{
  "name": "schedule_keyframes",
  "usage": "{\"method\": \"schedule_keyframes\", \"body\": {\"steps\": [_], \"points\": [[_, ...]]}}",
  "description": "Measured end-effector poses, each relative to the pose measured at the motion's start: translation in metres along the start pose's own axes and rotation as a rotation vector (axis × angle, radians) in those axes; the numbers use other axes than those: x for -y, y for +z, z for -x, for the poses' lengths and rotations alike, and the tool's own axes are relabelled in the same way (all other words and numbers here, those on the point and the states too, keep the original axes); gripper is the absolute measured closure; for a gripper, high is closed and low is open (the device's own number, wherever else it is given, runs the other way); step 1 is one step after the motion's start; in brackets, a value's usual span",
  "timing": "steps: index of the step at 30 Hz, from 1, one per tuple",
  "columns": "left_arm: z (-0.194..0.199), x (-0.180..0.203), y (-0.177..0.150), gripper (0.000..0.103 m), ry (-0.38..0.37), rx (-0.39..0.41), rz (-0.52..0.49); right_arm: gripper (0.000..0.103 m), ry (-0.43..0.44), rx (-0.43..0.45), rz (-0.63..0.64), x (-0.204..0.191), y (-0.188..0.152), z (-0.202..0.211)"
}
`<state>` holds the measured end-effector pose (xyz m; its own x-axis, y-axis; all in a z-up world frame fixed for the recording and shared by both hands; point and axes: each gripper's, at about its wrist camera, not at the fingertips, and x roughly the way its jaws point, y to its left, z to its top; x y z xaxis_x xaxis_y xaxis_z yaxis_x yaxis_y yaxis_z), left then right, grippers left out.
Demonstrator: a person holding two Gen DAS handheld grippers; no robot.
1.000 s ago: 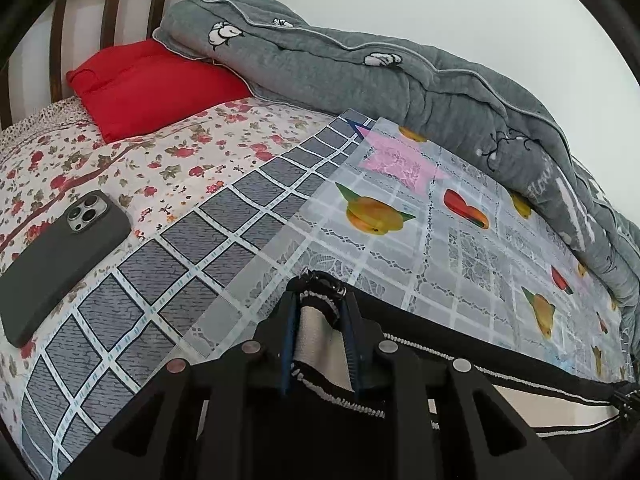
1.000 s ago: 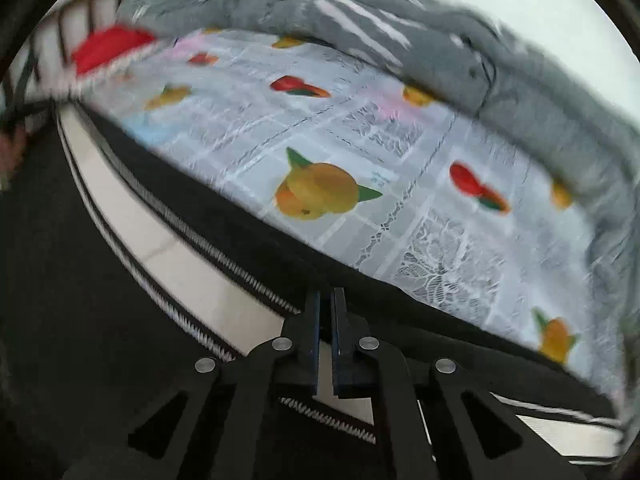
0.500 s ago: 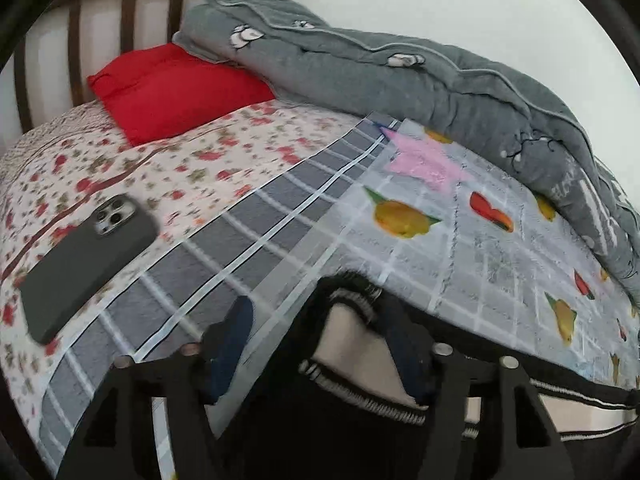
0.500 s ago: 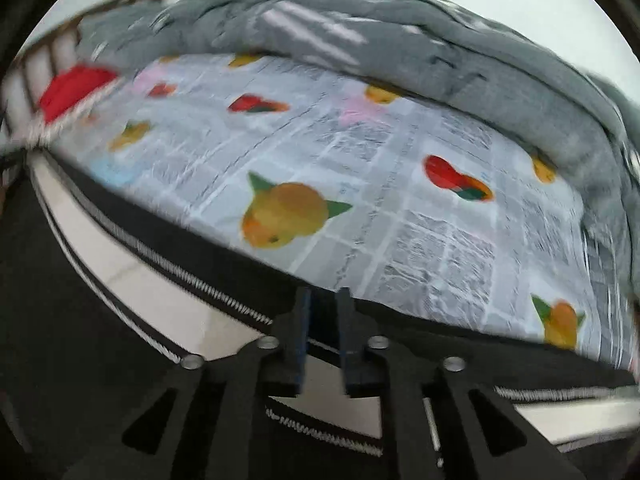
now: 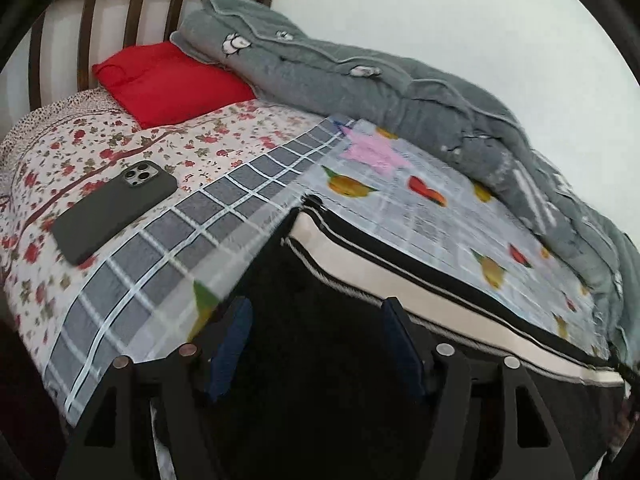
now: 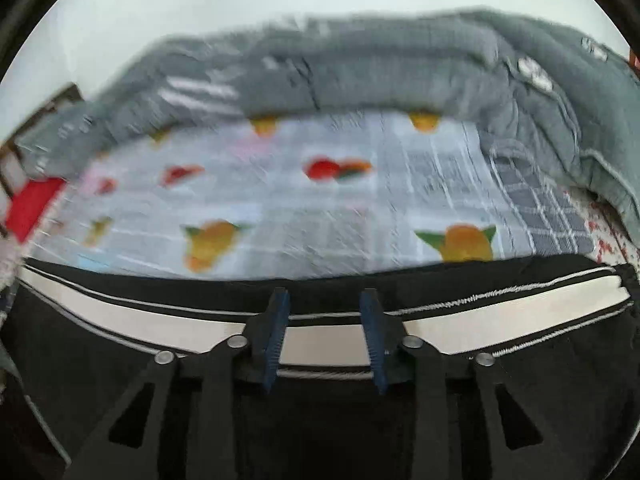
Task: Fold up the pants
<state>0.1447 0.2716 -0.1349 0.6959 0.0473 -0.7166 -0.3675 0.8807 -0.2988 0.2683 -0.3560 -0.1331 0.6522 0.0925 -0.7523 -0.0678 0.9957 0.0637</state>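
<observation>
Both sets of jaws stand apart with nothing between them, and we read this as a let-go posture; our left gripper (image 5: 316, 340) hangs with its blue-padded fingers (image 5: 230, 342) spread wide over the black fabric, and our right gripper (image 6: 325, 334) has its blue pads (image 6: 276, 334) parted on either side of the pale stripe without pinching it. Black track pants with a cream side stripe edged in white stitching (image 5: 400, 280) lie stretched along the near edge of the bed, on the thin grey sheet printed with fruit and a checked border (image 5: 440, 216); the stripe runs in one long line across both views (image 6: 120, 312), which suggests to us that the legs are laid one on the other and drawn straight so that a crosswise fold can follow. Whether the garment lies quite flat under the grippers we cannot tell, for the near cloth is dark and the right view is blurred. We judge the lengthwise lay done and the folding across not yet begun; the next grasp would want the two ends of the stripe. Rumpled grey quilt with small white figures (image 5: 380, 80) is heaped along the far side against the wall, out of the working space; a red pillow (image 5: 168, 84) sits by the dark wooden slatted headboard (image 5: 132, 12), and a dark-cased phone (image 5: 116, 216) rests on the floral bedsheet (image 5: 80, 152), well apart from the pants, where a sweep of cloth should not catch it.
</observation>
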Motion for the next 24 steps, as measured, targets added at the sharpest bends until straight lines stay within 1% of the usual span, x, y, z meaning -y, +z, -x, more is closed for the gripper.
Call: {"method": "schedule_keyframes", "body": {"steps": [1,2,3,4,7,8,10,12,14,16,17,18,19,20,23,24], "points": [[0.009,-0.002,-0.005,0.035,-0.009,0.005,0.016,0.055,0.001,0.020,0.000,-0.003,-0.001,0.011],[0.017,-0.004,-0.011,0.035,-0.024,0.005,0.035,0.047,0.004,0.044,-0.006,-0.010,-0.003,0.023],[0.022,-0.005,-0.016,0.035,-0.043,-0.003,0.048,0.041,0.010,0.058,-0.011,-0.015,-0.006,0.028],[0.027,-0.006,-0.022,0.035,-0.062,-0.016,0.052,0.039,0.022,0.068,-0.019,-0.020,-0.009,0.034],[0.041,-0.012,-0.044,0.035,-0.082,-0.024,0.061,0.039,0.078,0.040,-0.007,-0.038,-0.024,0.044],[0.044,-0.016,-0.052,0.035,-0.085,-0.025,0.072,0.039,0.070,0.040,0.006,-0.045,-0.029,0.046],[0.046,-0.027,-0.066,0.035,-0.109,-0.039,0.107,0.039,0.015,0.061,0.040,-0.057,-0.041,0.052],[0.046,-0.040,-0.082,0.035,-0.152,-0.053,0.152,0.039,-0.034,0.081,0.069,-0.063,-0.050,0.060],[0.044,-0.046,-0.090,0.035,-0.173,-0.042,0.164,0.039,-0.038,0.087,0.076,-0.063,-0.054,0.070],[0.037,-0.049,-0.093,0.035,-0.164,-0.031,0.174,0.039,-0.041,0.092,0.077,-0.059,-0.056,0.081],[0.031,-0.049,-0.092,0.035,-0.164,-0.041,0.183,0.039,-0.047,0.096,0.081,-0.057,-0.057,0.087],[0.024,-0.049,-0.092,0.035,-0.176,-0.056,0.198,0.039,-0.057,0.100,0.086,-0.054,-0.058,0.093],[0.014,-0.051,-0.092,0.035,-0.204,-0.074,0.228,0.039,-0.066,0.101,0.091,-0.052,-0.059,0.097],[0.009,-0.052,-0.092,0.035,-0.216,-0.071,0.250,0.039,-0.078,0.102,0.094,-0.049,-0.061,0.102],[0.003,-0.053,-0.086,0.035,-0.230,-0.013,0.272,0.039,-0.115,0.105,0.092,-0.040,-0.071,0.115],[0.000,-0.053,-0.081,0.035,-0.231,-0.009,0.276,0.039,-0.125,0.103,0.083,-0.035,-0.076,0.118]]}}
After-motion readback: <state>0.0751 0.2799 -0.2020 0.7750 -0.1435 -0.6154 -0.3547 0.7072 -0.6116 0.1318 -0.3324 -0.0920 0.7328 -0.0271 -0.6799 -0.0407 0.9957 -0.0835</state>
